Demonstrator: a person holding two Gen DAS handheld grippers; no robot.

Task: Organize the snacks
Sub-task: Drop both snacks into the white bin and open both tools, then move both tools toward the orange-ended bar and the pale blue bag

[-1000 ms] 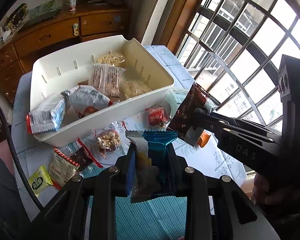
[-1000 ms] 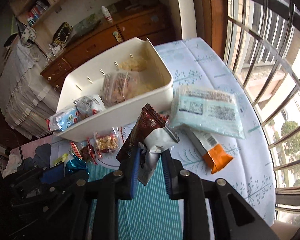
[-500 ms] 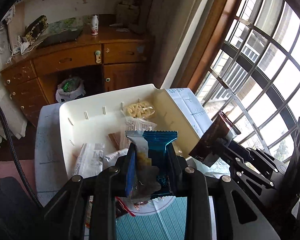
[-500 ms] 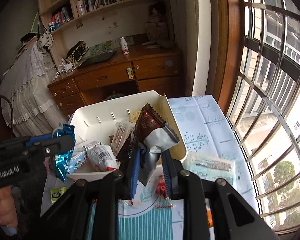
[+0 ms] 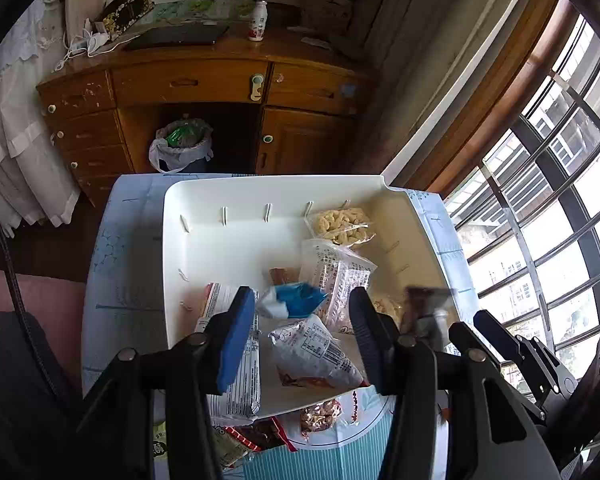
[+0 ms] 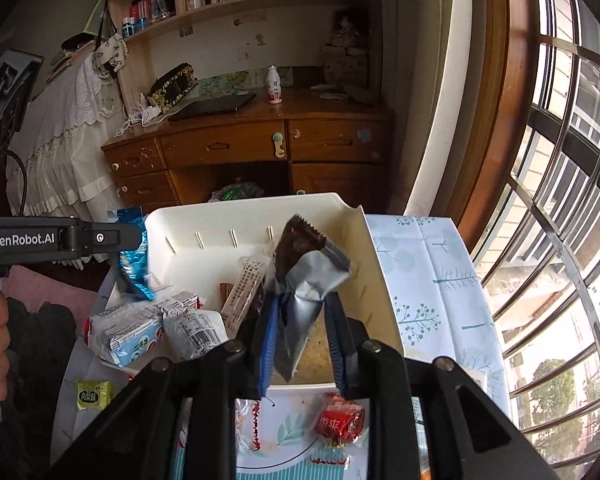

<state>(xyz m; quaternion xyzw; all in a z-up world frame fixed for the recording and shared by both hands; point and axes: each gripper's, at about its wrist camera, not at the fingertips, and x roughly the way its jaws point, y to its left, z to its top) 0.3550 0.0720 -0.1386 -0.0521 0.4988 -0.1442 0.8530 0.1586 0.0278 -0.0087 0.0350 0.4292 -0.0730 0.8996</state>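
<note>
step: drop-off. Both grippers are over the white plastic bin (image 5: 204,216), each letting a snack go into it.
left gripper (image 5: 302,306): jaws have just been opening and stand well apart with nothing pinched. The blue foil packet (image 5: 294,300) sits loose in the gap, blurred, so I'd say it's falling. In the right wrist view the same blue foil packet (image 6: 134,258) hangs just below the left gripper (image 6: 112,236) at the bin's left rim.
right gripper (image 6: 302,328): jaws have just been opening a bit too, but the brown-and-silver wrapper (image 6: 304,276) is between the blue pads (image 6: 269,340) and sticking up; can't tell if they're really pressing on it or it's about to slip.
next move: my guess is finish opening the right jaws so the wrapper drops inside the rim, then head back to the near side for the leftovers.
leftovers: red candy (image 6: 340,420), little yellow-green sachet (image 6: 94,396) and a clear bag of nuts (image 5: 320,418), all on the patterned tablecloth (image 6: 432,280) just near of the bin.
materials: bin is smooth hard plastic with slotted walls; packets are crinkly film and foil, floppy, serrated ends. Clear bag of puffed curls (image 5: 342,224) at the far right inside.
</note>
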